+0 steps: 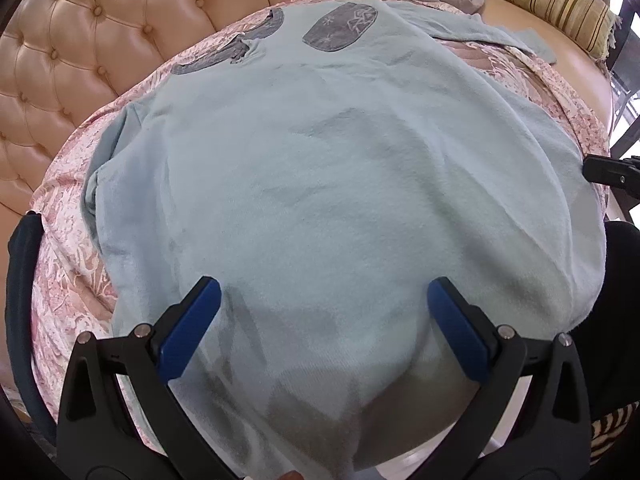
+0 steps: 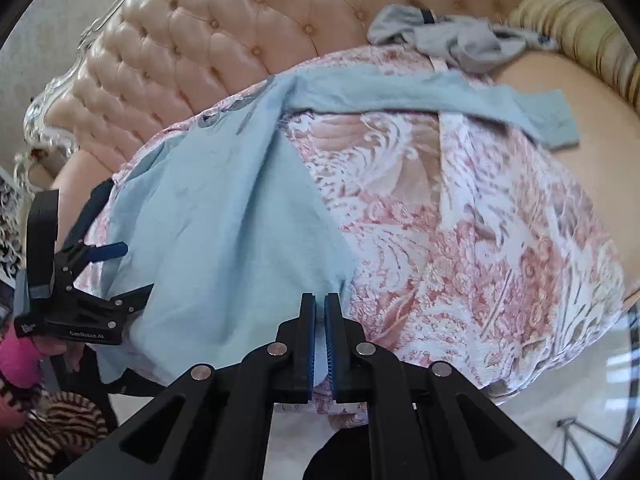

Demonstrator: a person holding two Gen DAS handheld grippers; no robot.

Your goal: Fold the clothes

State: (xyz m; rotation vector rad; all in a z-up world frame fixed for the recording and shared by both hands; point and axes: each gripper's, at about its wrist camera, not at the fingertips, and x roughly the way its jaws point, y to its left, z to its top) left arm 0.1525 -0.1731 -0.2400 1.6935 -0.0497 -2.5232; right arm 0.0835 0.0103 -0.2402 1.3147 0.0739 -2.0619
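Observation:
A light blue sweater (image 1: 320, 184) with grey patches lies spread on a pink floral cover on a sofa. It also shows in the right wrist view (image 2: 224, 216), with one sleeve (image 2: 440, 92) stretched out to the right. My left gripper (image 1: 324, 300) is open, its blue pads wide apart just above the sweater's near hem; it also shows in the right wrist view (image 2: 124, 268). My right gripper (image 2: 320, 300) is shut on the sweater's near right hem corner, with pale blue cloth pinched between the pads.
The tufted peach sofa back (image 1: 100, 40) runs behind. A crumpled grey garment (image 2: 452, 40) lies at the back. A striped bolster (image 1: 552, 0) lies at the far right. The floral cover (image 2: 480, 240) hangs over the seat's front edge.

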